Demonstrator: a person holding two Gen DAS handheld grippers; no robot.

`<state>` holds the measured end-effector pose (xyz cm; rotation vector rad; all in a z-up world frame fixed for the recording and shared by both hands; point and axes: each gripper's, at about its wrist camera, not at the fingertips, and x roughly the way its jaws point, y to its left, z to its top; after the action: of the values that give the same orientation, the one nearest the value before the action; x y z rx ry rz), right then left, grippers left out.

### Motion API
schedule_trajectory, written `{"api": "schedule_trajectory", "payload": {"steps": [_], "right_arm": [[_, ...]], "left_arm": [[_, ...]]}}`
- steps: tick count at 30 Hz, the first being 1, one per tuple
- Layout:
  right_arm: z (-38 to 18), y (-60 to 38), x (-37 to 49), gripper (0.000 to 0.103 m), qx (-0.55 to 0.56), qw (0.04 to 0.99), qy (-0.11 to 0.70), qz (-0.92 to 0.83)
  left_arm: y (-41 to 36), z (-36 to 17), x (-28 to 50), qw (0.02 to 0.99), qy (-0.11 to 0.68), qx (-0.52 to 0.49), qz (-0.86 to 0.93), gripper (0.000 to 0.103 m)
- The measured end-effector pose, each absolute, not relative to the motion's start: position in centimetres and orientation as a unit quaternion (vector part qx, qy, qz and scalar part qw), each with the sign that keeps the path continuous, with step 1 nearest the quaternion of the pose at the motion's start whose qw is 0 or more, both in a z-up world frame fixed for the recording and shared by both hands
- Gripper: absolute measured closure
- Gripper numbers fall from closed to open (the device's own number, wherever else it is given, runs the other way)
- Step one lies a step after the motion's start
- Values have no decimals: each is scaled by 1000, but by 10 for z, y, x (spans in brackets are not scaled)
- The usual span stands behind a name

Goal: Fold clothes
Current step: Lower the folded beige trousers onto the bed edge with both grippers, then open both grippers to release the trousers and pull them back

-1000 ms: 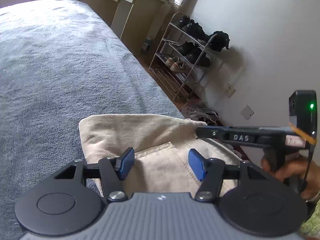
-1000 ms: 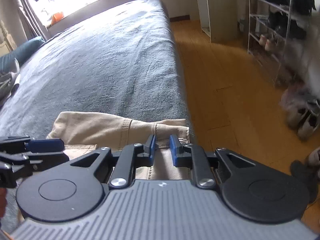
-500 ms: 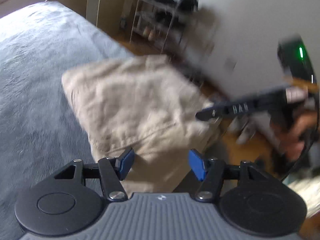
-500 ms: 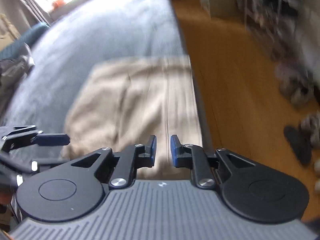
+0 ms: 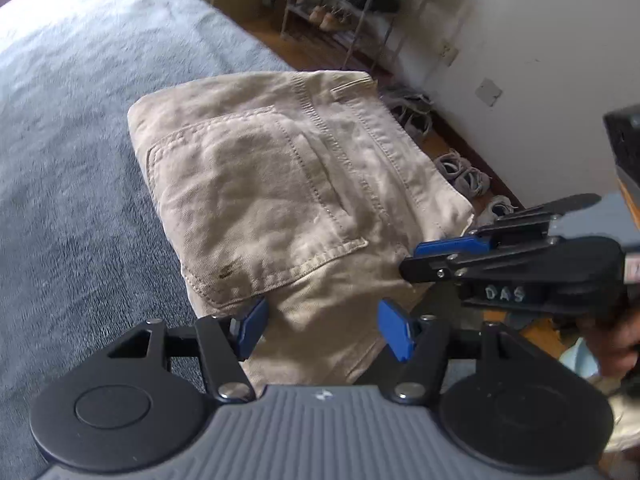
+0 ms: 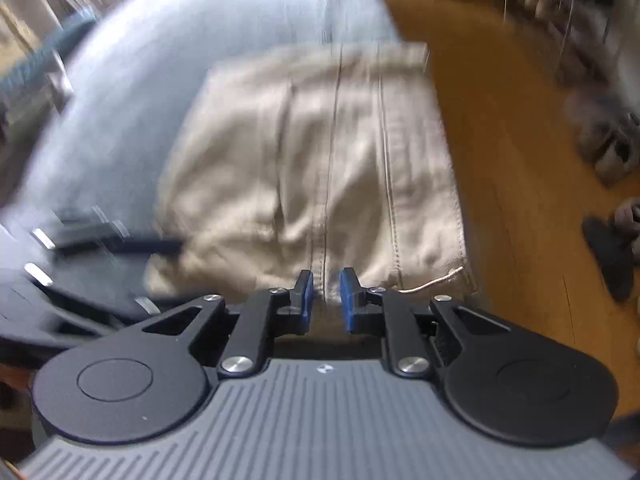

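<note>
On the grey bed (image 5: 80,168), toward twelve o'clock from us, the khaki trousers (image 5: 280,184) now show whole, folded, where only an edge showed; our left gripper (image 5: 324,330) gapes, our right gripper (image 6: 324,300) nearly together, neither clamping cloth; this fold looks done.

Left gripper (image 5: 322,330): I have it tilted steeply down, jaws standing wide apart, blue pads clear of each other, nothing pinched between them.
Right gripper (image 6: 324,298): I have it tilted steeply down too, jaws drawn near together with a narrow gap between the blue pads; whether they pinch anything I cannot tell.
Right gripper from the left camera (image 5: 452,256): at 3 o'clock, seen side-on, its tips pointing toward 9 o'clock.
Right hand (image 5: 616,344): at 4 o'clock, wrapped round the handle, mostly hidden.
Left gripper from the right camera (image 6: 120,242): at 9 o'clock, blurred.
</note>
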<state>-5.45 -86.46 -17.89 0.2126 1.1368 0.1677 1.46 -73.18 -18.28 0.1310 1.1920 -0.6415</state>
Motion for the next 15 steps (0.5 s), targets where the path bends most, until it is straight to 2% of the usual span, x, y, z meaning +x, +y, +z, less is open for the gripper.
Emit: {"api": "schedule_trajectory", "payload": {"steps": [2,7,9,13,15], "right_arm": [[-177,-858,-48,89,80,833,543,74],[-137,-862,-21,89,128,864,482,73],[-148,-862,-3,89,132,864,480,75],[-201,-856,24,92,129,821,547,98],[-192,-853,28,91,119,825,545,95]], "left_arm": [[-732,-180,20,769,566,58,-291,40],[-729,-179,31,749,595,39,-290,40],[-729,-179,32,744,598,45,-294,40],[-733,-181,32,738,603,64,-296,40],[-734,-180,32,734,607,68,-297,38]]}}
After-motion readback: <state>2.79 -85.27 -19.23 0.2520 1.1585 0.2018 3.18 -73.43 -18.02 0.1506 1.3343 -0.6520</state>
